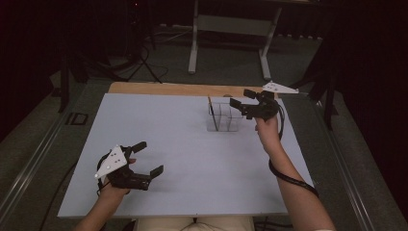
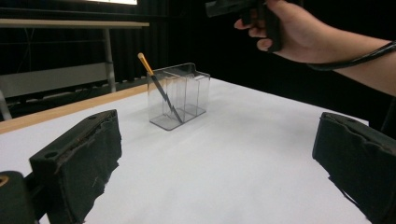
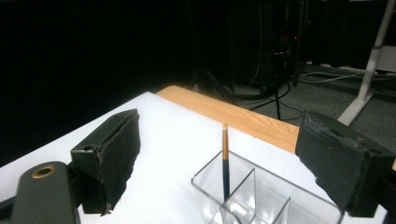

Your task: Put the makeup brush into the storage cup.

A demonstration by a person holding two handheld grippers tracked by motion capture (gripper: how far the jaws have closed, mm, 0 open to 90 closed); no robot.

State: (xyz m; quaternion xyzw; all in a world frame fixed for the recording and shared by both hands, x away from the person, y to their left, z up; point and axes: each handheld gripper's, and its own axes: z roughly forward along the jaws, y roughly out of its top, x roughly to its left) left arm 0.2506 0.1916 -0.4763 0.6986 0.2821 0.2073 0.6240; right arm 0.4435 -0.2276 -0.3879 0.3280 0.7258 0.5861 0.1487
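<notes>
Dark curtains and a grey floor ring the work area, and before me lies a white tabletop (image 1: 168, 159) with a strip of bare wood showing along its far edge. Toward the far right of that white surface stands a clear plastic organizer (image 1: 222, 117), divided by see-through walls into several upright compartments. One pencil-like stick (image 1: 211, 111), dark along its lower length with an orange-gold upper end, stands in the leftmost compartment as seen from the high view. From my left gripper view it leans, its gold end poking out above the rim at the organizer's left corner (image 2: 179, 95); from my right gripper view it looks nearly upright (image 3: 225, 158), its foot in the near compartment. The other compartments look empty to me.

My right claw (image 1: 246, 102) hangs in the air just beside the organizer's right side and above its rim, jaws spread wide with nothing between them; looking along them, the organizer (image 3: 261, 196) sits low between the two black pads. My right hand (image 2: 299, 32) and its cable show high up in the left gripper view.

My left claw (image 1: 147, 158) is at the near left of the table, well apart from the organizer, jaws likewise wide apart and empty, low over bare white surface.

A white-legged stand (image 1: 231, 29) sits on the floor beyond the table.
</notes>
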